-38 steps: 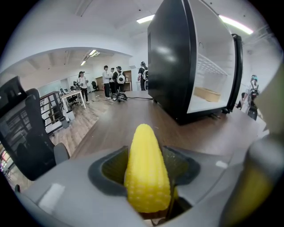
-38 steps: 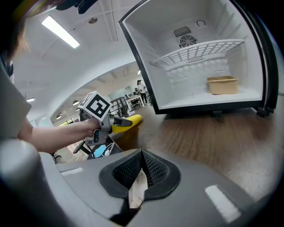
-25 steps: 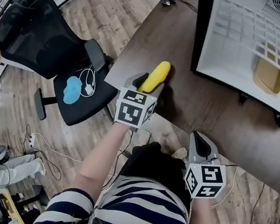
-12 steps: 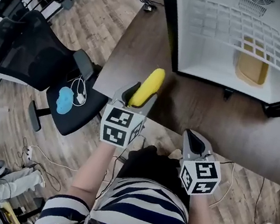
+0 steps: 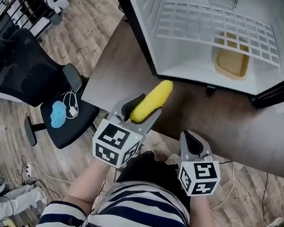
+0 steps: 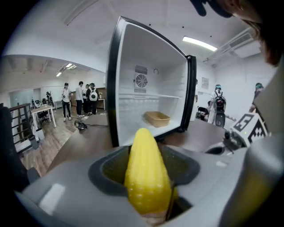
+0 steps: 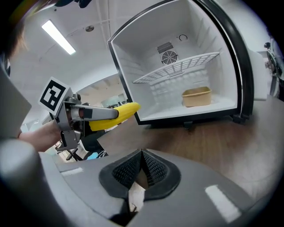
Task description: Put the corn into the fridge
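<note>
A yellow corn cob (image 5: 151, 100) (image 6: 146, 173) sticks out of my left gripper (image 5: 138, 109), which is shut on it above the near edge of the brown table (image 5: 228, 120). The cob points toward the open white fridge (image 5: 198, 44) (image 6: 146, 102) (image 7: 177, 84) standing on the table. In the right gripper view the corn (image 7: 116, 115) and the left gripper (image 7: 88, 113) show at the left. My right gripper (image 5: 191, 142) (image 7: 142, 167) is shut with nothing between its jaws, at the table's front edge to the right of the left one.
Inside the fridge a tan tray (image 5: 230, 62) (image 7: 196, 96) sits on the floor under a white wire shelf (image 5: 217, 25). A black office chair (image 5: 25, 68) stands left of the table. Several people stand far off in the left gripper view.
The fridge has slid lower and fills more of the head view. My left gripper has carried the corn nearer to the fridge opening. The right gripper stays shut.
</note>
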The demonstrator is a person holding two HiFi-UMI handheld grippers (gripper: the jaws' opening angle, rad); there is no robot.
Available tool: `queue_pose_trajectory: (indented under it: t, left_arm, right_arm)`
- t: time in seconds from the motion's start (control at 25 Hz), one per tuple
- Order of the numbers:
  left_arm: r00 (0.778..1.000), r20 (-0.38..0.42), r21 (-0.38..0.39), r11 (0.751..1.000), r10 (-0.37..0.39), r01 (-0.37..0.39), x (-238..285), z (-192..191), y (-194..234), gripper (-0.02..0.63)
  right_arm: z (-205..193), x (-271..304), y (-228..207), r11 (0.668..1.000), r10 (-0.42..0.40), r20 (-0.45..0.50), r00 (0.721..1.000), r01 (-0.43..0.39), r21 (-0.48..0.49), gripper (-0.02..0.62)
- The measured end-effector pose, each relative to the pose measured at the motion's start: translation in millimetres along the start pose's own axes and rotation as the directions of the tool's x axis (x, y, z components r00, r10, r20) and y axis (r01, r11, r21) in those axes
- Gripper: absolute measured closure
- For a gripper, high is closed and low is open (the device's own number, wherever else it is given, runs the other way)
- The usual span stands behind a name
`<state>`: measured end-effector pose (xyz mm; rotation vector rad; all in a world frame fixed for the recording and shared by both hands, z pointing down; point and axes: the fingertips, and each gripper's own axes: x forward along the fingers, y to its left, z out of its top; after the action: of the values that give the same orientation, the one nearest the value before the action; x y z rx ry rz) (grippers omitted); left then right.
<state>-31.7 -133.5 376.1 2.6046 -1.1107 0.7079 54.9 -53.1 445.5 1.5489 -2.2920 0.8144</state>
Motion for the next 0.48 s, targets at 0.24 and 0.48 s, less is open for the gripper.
queue_pose_trajectory:
  t: [0.24, 0.48]
  left_arm:
    - [0.997, 0.043, 0.036, 0.997, -0.069, 0.068, 13, 36, -36, 0.606]
    - [0.987, 0.077, 0.089, 0.987, -0.143, 0.136, 28, 73, -71, 0.606]
  right_arm:
    - [14, -28, -36, 0.998, -0.067, 0.044, 0.997, 0.066, 0.015, 0.602]
    - [27, -57, -67, 0.992, -0.127, 0.084, 0.988, 0.125, 0.028, 0.603]
